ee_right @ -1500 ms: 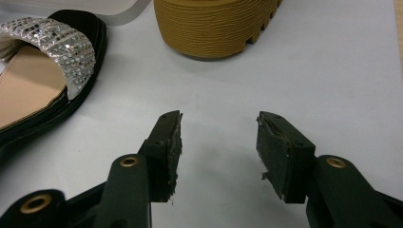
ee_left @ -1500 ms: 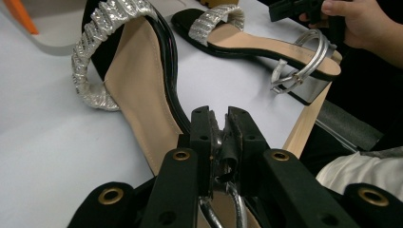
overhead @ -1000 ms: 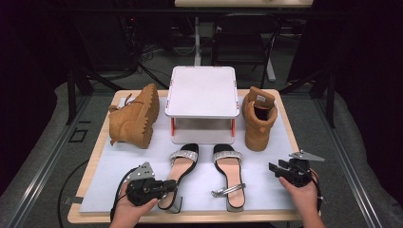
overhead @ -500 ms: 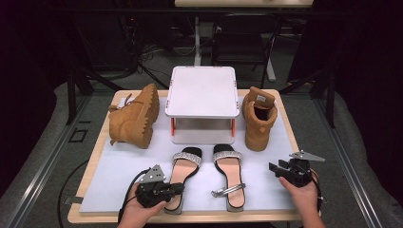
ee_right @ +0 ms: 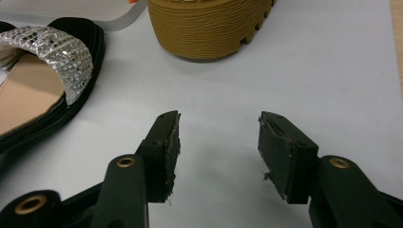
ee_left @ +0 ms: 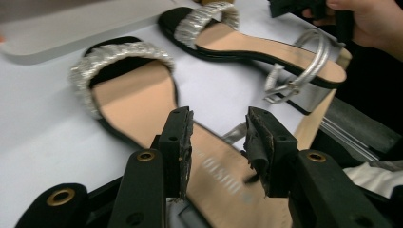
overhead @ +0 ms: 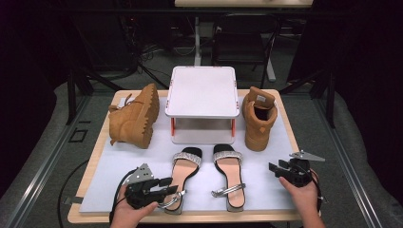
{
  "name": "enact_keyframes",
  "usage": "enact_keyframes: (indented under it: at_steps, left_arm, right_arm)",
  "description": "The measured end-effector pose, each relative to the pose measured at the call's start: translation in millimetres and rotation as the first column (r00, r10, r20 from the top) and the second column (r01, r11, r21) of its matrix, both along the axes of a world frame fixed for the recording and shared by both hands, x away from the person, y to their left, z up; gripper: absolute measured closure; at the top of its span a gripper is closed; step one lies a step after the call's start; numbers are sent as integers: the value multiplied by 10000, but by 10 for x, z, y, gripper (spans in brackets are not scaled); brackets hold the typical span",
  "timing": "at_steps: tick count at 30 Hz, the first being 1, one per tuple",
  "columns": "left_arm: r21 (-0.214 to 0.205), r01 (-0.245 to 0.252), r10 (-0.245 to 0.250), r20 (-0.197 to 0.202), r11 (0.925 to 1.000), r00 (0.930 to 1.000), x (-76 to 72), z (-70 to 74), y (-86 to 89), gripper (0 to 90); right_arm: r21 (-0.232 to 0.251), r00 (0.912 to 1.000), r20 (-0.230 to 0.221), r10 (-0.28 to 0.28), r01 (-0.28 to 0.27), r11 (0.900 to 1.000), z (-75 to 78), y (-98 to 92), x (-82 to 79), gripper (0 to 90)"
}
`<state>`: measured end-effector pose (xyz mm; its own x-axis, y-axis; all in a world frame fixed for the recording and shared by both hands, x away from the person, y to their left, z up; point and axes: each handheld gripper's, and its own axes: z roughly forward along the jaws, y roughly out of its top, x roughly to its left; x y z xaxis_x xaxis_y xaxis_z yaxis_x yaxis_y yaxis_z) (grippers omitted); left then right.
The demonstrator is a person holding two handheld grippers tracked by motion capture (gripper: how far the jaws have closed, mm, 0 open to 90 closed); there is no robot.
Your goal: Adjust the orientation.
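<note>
Apparently the work in hand is lining up the pair of sandals at the front of the white mat [overhead: 119, 166], and it looks about done. The left gripper [overhead: 164, 186] sits at the heel end of the left sandal [overhead: 183, 173], around seven o'clock on the table. Its jaws have just been opening, and in the left gripper view they stand moderately apart over the tan insole with no pad pressing on the shoe, so the sandal reads as released. It lies flat, toe strap pointing to twelve o'clock, just beside and roughly parallel to the right sandal [overhead: 229, 173].

The right gripper [overhead: 275, 167] rests at four o'clock, well clear of the shoes; its jaws are parted with only bare mat between them.

Behind the sandals, the white rack [overhead: 202, 90] stands at the centre. One tan boot [overhead: 135, 116] lies tipped on its side at ten o'clock and the other boot [overhead: 259, 116] stands upright at two o'clock.

What is left, I judge, is drawing the left gripper back. Whether the left sandal's silver ankle strap [overhead: 173, 199] is snagged on a jaw is hard to tell from above.
</note>
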<state>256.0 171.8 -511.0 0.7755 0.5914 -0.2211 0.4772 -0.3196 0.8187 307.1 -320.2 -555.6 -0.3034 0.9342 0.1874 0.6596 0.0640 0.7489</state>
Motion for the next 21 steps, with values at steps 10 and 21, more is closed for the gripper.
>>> enact_keyframes:
  at_steps: [10, 21]
  left_arm:
    - [433, -749, 774, -597, 9963, 9952, 18, -109, 270, 614]
    - [901, -431, 516, -935, 9950, 9943, -2, -210, 196, 766]
  right_arm:
    - [44, 10000, 8, -48, 48, 10000, 0, -7, -3, 485]
    - [52, 10000, -19, -41, 41, 10000, 3, -13, -8, 481]
